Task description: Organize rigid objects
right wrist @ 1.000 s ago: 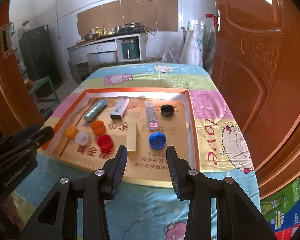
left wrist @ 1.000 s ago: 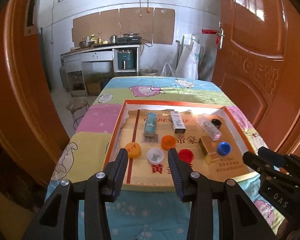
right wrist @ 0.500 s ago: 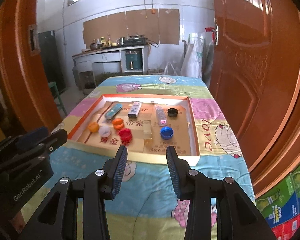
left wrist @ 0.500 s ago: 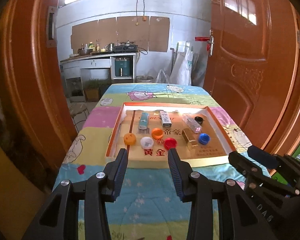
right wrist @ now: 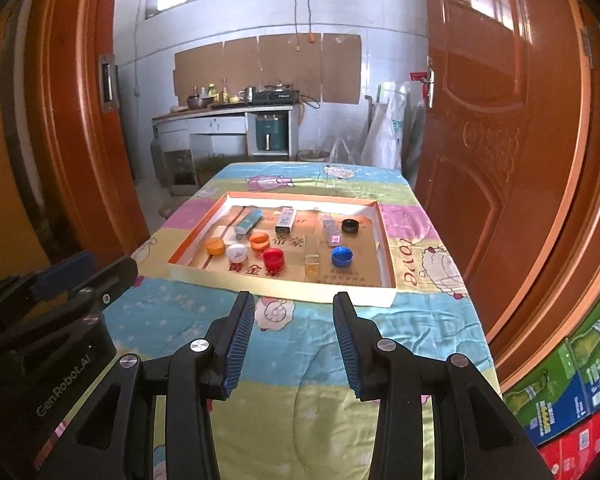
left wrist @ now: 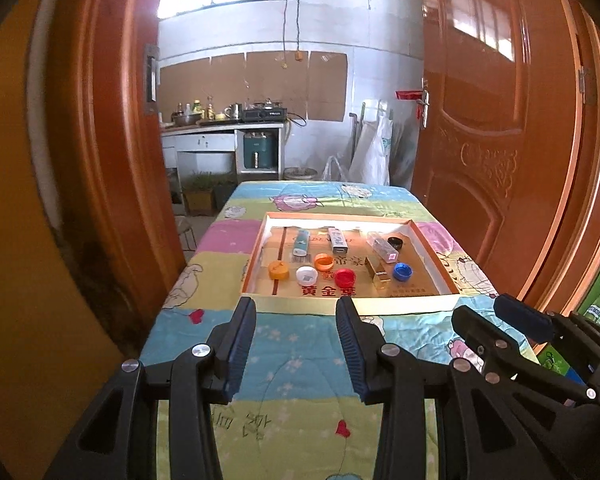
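- The left gripper (left wrist: pixel 296 320) has its two fingers spread wide with nothing between them, hovering over the blue stretch of the quilted cloth (left wrist: pixel 300 344) short of the tray.
- The right gripper (right wrist: pixel 294 316) is spread just the same, empty, above that cloth near the tray's front wall.
- Each gripper shows at the edge of the other's view, side by side and apart from the tray.
- The shallow cardboard tray (right wrist: pixel 284 286), orange-edged with white walls, lies flat on the table beyond both grippers.
- Along its near part sits a row of bottle caps: a yellow-orange cap (right wrist: pixel 215 246), a white cap (right wrist: pixel 236 253), an orange cap (right wrist: pixel 259 241) and a red cap (right wrist: pixel 273 258), close together.
- A blue cap (right wrist: pixel 342 257) sits further right, and a black cap (right wrist: pixel 350 225) lies behind it near the far right corner.
- A small gold box (left wrist: pixel 378 274) lies just left of the blue cap.
- Toward the back lie a teal tube (right wrist: pixel 249 220), a small dark-and-white box (right wrist: pixel 286 218) and a clear plastic case (right wrist: pixel 329 231), each lying lengthwise.
- Glossy brown doors (right wrist: pixel 500 140) flank the table.
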Motion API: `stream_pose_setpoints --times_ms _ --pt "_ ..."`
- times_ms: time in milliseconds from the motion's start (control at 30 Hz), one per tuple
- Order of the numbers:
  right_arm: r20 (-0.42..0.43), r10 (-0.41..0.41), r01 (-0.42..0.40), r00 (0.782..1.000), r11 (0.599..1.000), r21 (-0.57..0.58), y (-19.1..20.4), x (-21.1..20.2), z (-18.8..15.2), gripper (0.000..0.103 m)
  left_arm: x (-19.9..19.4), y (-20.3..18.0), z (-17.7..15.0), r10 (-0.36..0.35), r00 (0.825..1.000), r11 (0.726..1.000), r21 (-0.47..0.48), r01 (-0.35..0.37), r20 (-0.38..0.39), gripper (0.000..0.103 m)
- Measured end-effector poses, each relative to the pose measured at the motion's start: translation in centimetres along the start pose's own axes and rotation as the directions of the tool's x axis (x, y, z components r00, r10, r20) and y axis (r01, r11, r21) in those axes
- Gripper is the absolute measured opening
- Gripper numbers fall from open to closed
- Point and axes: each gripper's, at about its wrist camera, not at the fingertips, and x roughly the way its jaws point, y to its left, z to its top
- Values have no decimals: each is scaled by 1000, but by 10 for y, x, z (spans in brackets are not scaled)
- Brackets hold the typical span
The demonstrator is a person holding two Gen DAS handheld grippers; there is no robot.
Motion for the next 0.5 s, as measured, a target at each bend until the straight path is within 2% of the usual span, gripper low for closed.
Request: stream_pose_setpoints --times_ms 500 --pt "29 -1 0 1000 1000 19 11 -40 -20 42 -42 3 -15 19 999 1000 15 -19 41 42"
